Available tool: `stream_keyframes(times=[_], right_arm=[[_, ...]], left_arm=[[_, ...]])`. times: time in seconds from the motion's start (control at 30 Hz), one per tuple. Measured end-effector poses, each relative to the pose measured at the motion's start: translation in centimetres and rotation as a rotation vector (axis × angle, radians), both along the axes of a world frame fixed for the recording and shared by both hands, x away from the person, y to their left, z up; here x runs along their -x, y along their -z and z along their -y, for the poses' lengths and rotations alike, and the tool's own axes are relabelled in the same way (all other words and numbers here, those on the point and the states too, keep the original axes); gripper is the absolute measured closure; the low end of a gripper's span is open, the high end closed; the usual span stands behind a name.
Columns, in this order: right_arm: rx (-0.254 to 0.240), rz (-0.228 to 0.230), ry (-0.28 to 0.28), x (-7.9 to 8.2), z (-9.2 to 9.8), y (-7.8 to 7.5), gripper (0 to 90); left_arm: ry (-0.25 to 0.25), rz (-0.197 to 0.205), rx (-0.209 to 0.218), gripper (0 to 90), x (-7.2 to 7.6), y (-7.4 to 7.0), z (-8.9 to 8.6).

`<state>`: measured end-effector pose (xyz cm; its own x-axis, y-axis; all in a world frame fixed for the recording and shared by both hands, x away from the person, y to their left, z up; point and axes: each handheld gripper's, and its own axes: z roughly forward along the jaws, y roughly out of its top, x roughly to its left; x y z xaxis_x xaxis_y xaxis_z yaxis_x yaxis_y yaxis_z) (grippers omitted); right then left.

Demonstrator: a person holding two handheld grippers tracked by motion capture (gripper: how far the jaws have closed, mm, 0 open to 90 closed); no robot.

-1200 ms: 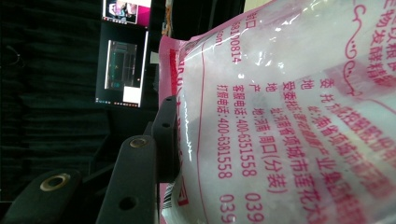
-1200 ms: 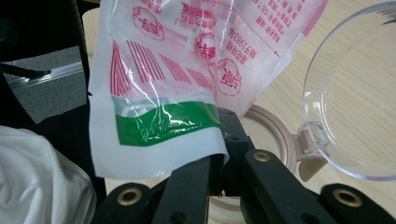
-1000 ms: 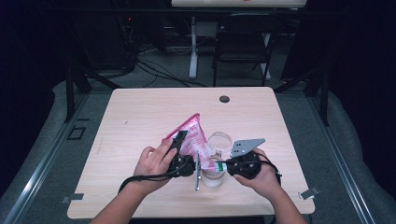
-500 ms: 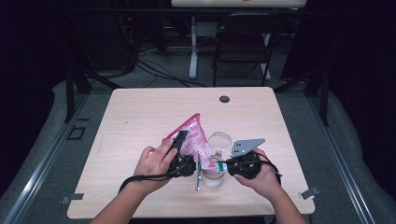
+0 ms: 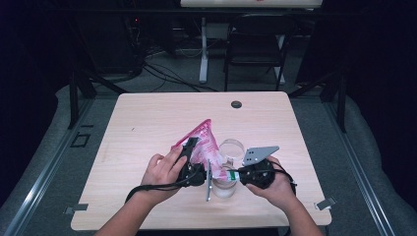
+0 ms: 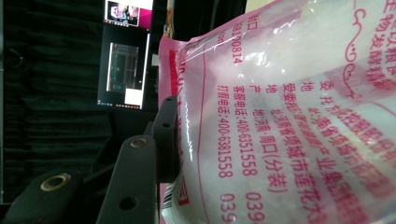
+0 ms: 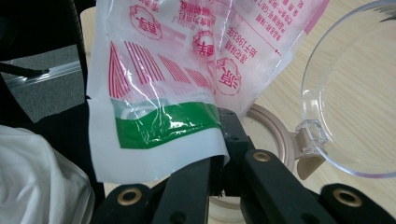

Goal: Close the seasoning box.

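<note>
From the high view, one pink-and-white bag (image 5: 202,142) is held up over the tabletop (image 5: 147,123) between the two hands, the left tongs (image 5: 189,156) at its left side and the right tongs (image 5: 235,176) at its lower corner, just above one clear jar (image 5: 223,184) whose hinged lid (image 5: 231,147) stands flipped open; I judge the step to be readying the bag for pouring into that jar, and the next move calls for tipping or opening the gripped corner squarely over the mouth so nothing spills onto the wood. In the left gripper view, the tongs (image 6: 161,140) sit partly closed, pinching the bag's (image 6: 289,121) sealed edge. In the right gripper view, the tongs (image 7: 219,165) are pressed together on the bag's (image 7: 187,60) green-striped corner, with the jar rim (image 7: 275,130) and clear lid (image 7: 355,93) directly beneath. Count: one bag, one jar, one lid, two tongs.
</note>
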<state>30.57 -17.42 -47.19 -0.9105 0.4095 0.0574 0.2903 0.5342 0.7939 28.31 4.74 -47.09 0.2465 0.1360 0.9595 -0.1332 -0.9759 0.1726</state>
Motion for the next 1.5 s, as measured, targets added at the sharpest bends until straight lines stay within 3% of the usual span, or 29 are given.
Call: stream_keyframes(times=[1.5], right_arm=[[-0.002,-0.001,0.007,-0.05,0.3,-0.06,90.0]], left_arm=[[0.015,0.014,-0.009,61.5,0.11,-0.32,0.49]])
